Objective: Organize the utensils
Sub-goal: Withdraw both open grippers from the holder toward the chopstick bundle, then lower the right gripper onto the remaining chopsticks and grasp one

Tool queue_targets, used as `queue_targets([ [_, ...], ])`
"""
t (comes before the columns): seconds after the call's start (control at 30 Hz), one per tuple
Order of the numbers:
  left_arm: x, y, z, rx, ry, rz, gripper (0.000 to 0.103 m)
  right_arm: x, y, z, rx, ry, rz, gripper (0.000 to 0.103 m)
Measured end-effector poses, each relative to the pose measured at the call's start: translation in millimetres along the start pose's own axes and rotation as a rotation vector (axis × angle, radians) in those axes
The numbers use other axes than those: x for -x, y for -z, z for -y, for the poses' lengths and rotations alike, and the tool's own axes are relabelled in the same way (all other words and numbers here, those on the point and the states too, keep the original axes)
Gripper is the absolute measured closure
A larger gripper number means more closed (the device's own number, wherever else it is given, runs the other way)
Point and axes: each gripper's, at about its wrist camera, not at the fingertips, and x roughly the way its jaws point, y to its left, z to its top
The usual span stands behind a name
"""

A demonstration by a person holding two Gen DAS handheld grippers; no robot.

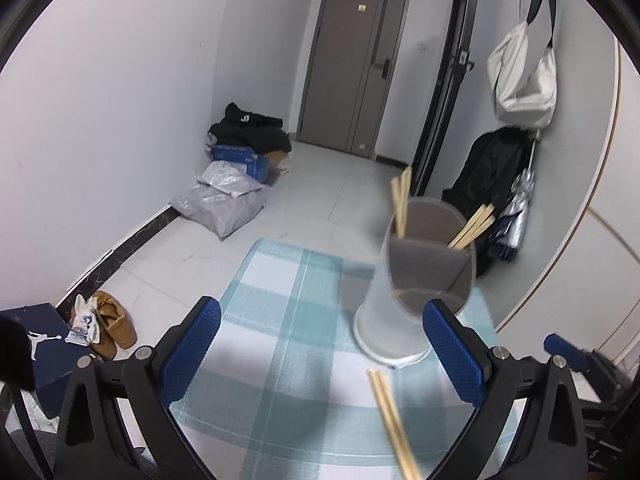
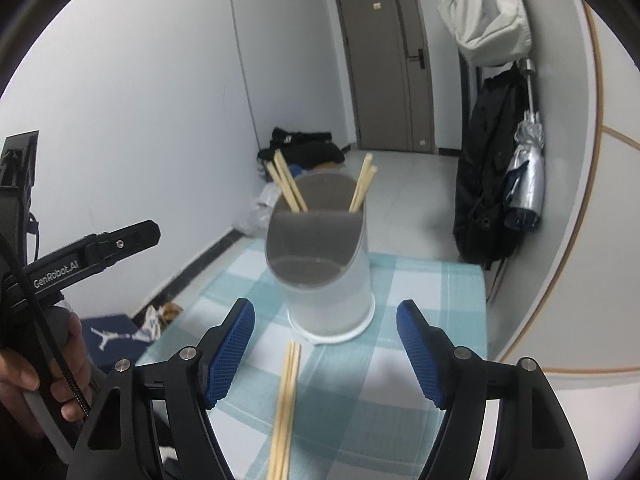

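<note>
Now both grippers stand wide open and hold nothing: the left gripper [image 1: 320, 344] and the right gripper [image 2: 325, 346]. On the checked table [image 2: 420, 300] a loose pair of chopsticks [image 2: 286, 404] lies just before the divided holder [image 2: 324, 276], which already has chopsticks in two compartments.

Left hand-held gripper [image 1: 322, 336]: jaws wide apart, nothing between pads. Right hand-held gripper [image 2: 325, 346]: jaws apart, empty. Hand [image 2: 38, 376] grips left handle.
</note>
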Motion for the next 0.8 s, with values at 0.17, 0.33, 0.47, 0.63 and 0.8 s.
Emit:
queue_targets([
  [0.17,-18.9,11.1,-10.1,0.014,-0.006,-0.076,0.003,-23.8,14.2,2.2,-0.005,0.009,-0.077,0.029],
  [0.33,-35.8,8.9,-18.8,0.045,-0.011,-0.145,0.003,-56.2,28.3,4.4,-0.015,0.017,-0.185,0.029],
  [0.47,-46.3,6.8,-25.6,0.063,-0.04,-0.174,0.003,-81.7,37.0,-0.9,0.011,0.03,-0.262,0.029],
  [0.63,-55.6,6.4,-36.4,0.113,-0.047,-0.224,0.003,-110.1,43.9,-12.4,0.038,0.019,-0.337,0.037],
  [0.8,-61.1,7.1,-43.8,0.151,-0.046,-0.254,0.004,-128.9,49.0,-19.7,0.045,-0.015,-0.378,0.05],
])
